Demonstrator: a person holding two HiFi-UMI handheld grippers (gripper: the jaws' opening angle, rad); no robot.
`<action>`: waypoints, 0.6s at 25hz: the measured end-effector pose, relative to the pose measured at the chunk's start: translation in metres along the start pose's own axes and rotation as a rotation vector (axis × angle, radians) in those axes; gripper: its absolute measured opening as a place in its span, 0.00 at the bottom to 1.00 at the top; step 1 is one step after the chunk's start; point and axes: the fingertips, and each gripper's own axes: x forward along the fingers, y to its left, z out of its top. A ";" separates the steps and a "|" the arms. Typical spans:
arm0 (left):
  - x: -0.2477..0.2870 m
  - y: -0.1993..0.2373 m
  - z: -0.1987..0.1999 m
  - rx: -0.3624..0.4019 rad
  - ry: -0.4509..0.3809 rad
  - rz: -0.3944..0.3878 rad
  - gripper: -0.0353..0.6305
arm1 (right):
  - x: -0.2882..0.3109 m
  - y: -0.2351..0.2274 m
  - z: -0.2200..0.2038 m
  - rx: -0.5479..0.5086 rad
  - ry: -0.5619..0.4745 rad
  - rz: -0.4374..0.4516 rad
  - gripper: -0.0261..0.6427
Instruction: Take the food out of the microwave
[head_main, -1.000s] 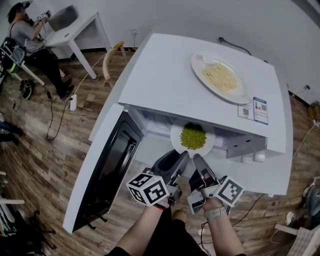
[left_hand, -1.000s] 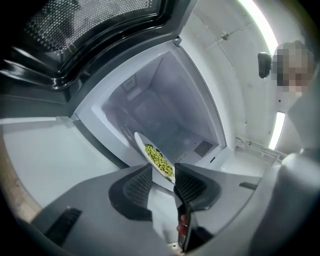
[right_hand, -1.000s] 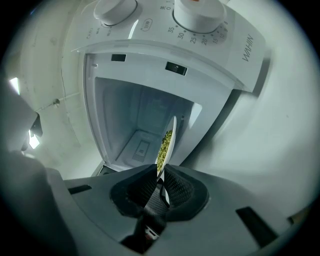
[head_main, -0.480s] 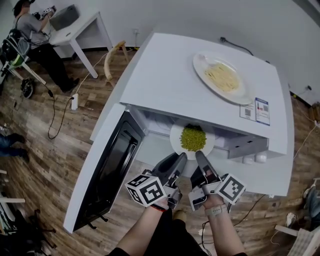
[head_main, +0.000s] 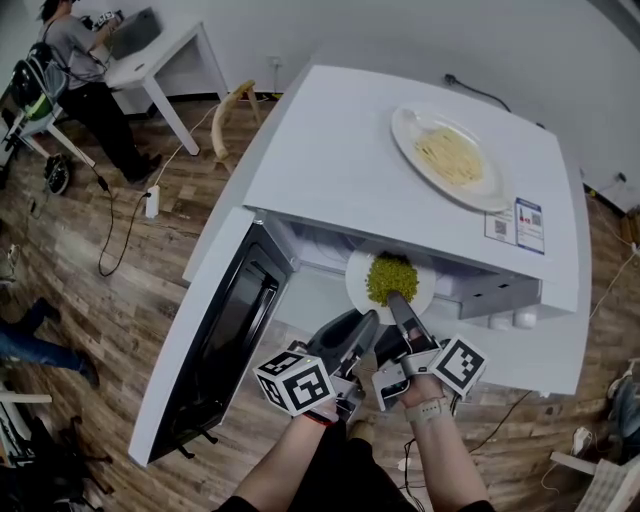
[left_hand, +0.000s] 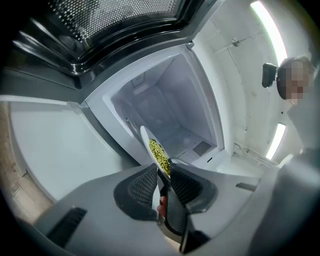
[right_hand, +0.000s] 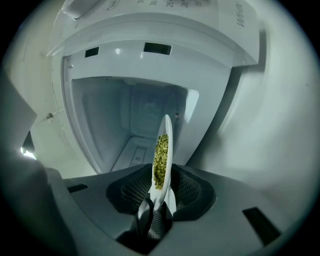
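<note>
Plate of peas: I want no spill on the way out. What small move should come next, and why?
Probably draw the plate of peas straight back, kept level. The left tongs have just closed on its near rim, the right tongs also grip it, and it sits at the microwave mouth with the door swung open.

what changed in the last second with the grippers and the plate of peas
The fingers of the left gripper have just been closing and now pinch the rim of the plate of peas. The right gripper edged forward along the plate, its fingers on the rim too. Unchanged: the plate sits at the mouth of the microwave, door open, pasta plate on top.
</note>
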 end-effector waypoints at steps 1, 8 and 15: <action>0.000 0.000 -0.001 0.012 0.008 0.003 0.18 | 0.000 -0.001 0.000 0.006 -0.006 -0.004 0.20; 0.000 -0.007 0.000 0.177 0.022 0.006 0.21 | -0.002 -0.002 0.002 0.080 -0.045 0.033 0.17; -0.008 -0.011 -0.001 0.205 0.015 0.024 0.23 | -0.004 0.004 -0.003 0.060 -0.032 0.069 0.16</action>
